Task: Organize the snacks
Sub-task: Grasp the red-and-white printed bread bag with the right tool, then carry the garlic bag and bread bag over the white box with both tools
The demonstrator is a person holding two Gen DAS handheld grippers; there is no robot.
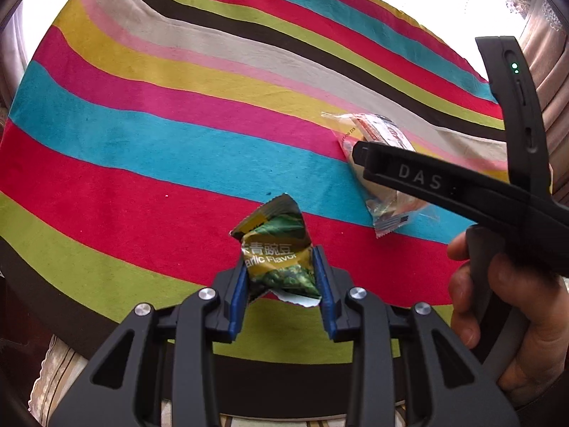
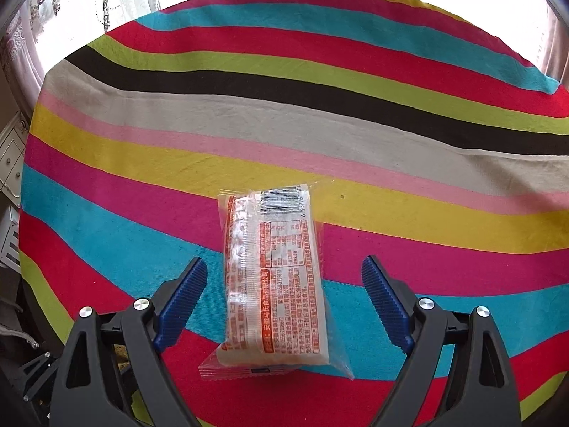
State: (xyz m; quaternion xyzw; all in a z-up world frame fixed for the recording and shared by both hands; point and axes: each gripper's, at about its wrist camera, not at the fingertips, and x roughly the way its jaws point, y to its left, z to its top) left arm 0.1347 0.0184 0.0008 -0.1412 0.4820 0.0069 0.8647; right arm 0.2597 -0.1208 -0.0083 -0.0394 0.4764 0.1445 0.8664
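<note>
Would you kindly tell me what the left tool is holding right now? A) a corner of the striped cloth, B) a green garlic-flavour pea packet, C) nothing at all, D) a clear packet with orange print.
B: in the left wrist view, the left tool has its blue pads pressed on both sides of the crumpled green pea packet, raised above the striped cloth.

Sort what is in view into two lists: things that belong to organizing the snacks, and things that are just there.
Belongs to the job:
- small green and gold foil pea packet, pinched in the left tool
- long clear plastic packet with orange print, lying flat between the open pads of the right tool

Just there:
- bright striped cloth covering the table
- lace curtains behind it
</note>
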